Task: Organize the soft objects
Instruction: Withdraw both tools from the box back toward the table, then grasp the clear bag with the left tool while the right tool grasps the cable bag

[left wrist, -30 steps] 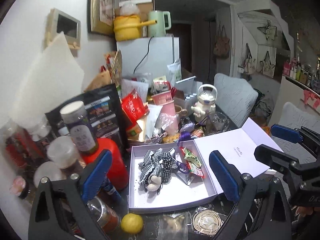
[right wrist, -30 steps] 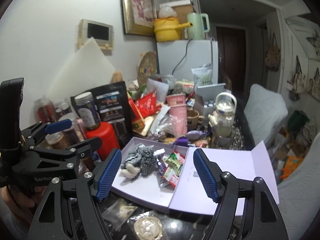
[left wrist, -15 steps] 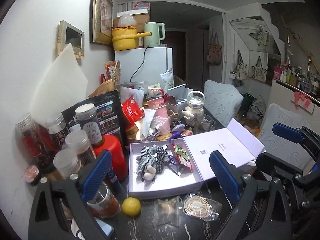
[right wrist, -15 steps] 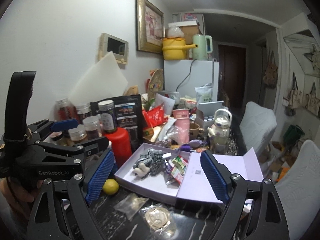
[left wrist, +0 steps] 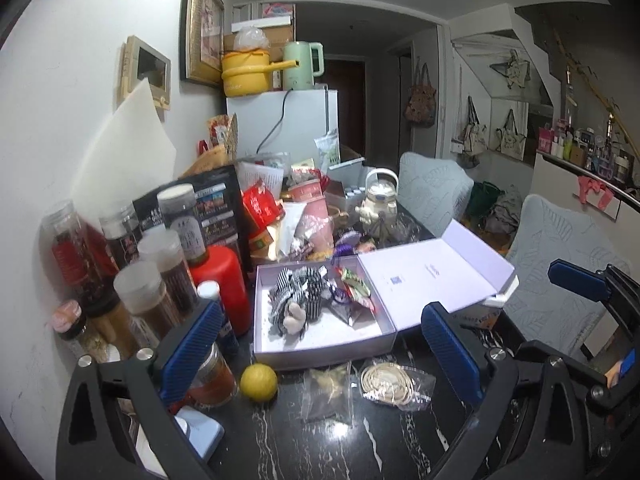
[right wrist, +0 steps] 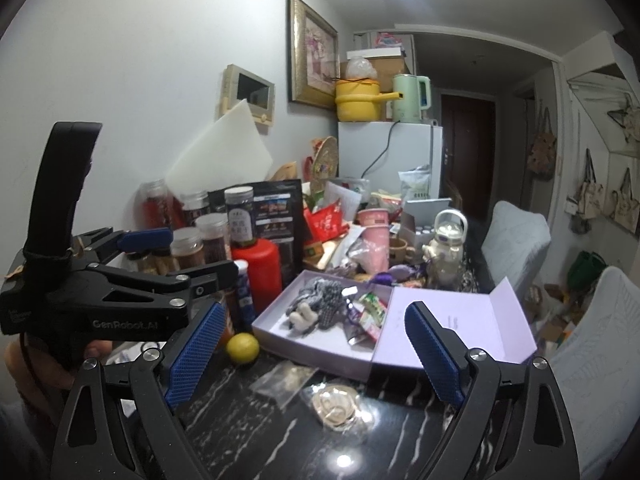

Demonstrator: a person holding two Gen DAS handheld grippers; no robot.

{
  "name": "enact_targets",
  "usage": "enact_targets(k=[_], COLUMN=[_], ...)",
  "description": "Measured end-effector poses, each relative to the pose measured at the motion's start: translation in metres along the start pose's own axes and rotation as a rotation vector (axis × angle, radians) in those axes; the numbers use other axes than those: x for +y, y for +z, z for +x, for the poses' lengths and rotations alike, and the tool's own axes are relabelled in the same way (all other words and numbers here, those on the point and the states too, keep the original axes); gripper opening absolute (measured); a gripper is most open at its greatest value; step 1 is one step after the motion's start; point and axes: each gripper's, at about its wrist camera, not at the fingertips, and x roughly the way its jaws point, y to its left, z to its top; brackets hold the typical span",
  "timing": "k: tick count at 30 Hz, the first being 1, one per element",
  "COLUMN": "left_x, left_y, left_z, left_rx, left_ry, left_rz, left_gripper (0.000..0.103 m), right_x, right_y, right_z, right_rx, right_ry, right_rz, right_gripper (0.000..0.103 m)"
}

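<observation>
On the far left I see a cluster of spice jars [left wrist: 160, 280] standing against the wall, with a red canister [left wrist: 224, 280] just to their right. My left gripper [left wrist: 320, 352] hangs over the near edge of the black marble table [left wrist: 360, 440], its blue pads wide apart and nothing between them. From the right wrist view the same left gripper [right wrist: 180, 256] shows at the left, held in the person's hand [right wrist: 60, 364], fingers spread.

Near the left pad a yellow lemon [left wrist: 258, 382] sits on the table, just in front of the open lilac box [left wrist: 320, 350]. Inside the box, toward its left half, lies the checked plush toy [left wrist: 298, 296], slumped on the box floor; to its right, touching it, are some bright snack packets [left wrist: 352, 286]. The box lid [left wrist: 432, 276] is folded out flat to the right.

In front of the box lie a small clear bag [left wrist: 328, 392] and, right of it, a bag of rubber bands [left wrist: 390, 384].

My right gripper [right wrist: 316, 356] is also spread wide and empty, hovering near the table's front edge, well short of the box [right wrist: 316, 344] and the toy [right wrist: 320, 304]. A grey chair [left wrist: 560, 280] stands at the far right.
</observation>
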Motion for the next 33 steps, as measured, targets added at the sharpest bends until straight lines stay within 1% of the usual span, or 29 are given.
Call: enact_targets(k=[3, 6, 11, 14, 19, 22, 24, 29, 33], left_x=[-0.001, 0.003, 0.008, 0.011, 0.016, 0.016, 0.016, 0.011, 0.014], left_y=[-0.009, -0.017, -0.033, -0.046, -0.065, -0.075, -0.082, -0.093, -0.100], left_z=[0.002, 0.005, 0.013, 0.022, 0.044, 0.059, 0.066, 0.088, 0.111], left_rx=[0.010, 0.024, 0.051, 0.080, 0.132, 0.167, 0.175, 0.222, 0.268], left_ry=[0.015, 0.011, 0.007, 0.017, 0.014, -0.011, 0.002, 0.008, 0.000], left_rz=[0.002, -0.014, -0.039, -0.055, -0.073, -0.091, -0.120, -0.107, -0.116], left_gripper=[0.102, 0.102, 0.102, 0.102, 0.102, 0.102, 0.102, 0.102, 0.102], right_x=[0.005, 0.007, 0.005, 0.004, 0.001, 0.001, -0.001, -0.009, -0.019], right_y=[-0.008, -0.018, -0.038, -0.051, -0.069, -0.078, -0.083, -0.092, -0.101], right_z=[0.001, 0.006, 0.019, 0.029, 0.047, 0.059, 0.068, 0.087, 0.106], right_rx=[0.013, 0.037, 0.091, 0.115, 0.155, 0.177, 0.193, 0.226, 0.271], right_ry=[-0.006, -0.007, 0.021, 0.029, 0.049, 0.068, 0.085, 0.113, 0.114], right_rz=[-0.004, -0.017, 0.018, 0.021, 0.014, 0.004, -0.002, -0.009, -0.007], right_gripper=[0.093, 0.093, 0.093, 0.093, 0.093, 0.093, 0.093, 0.093, 0.093])
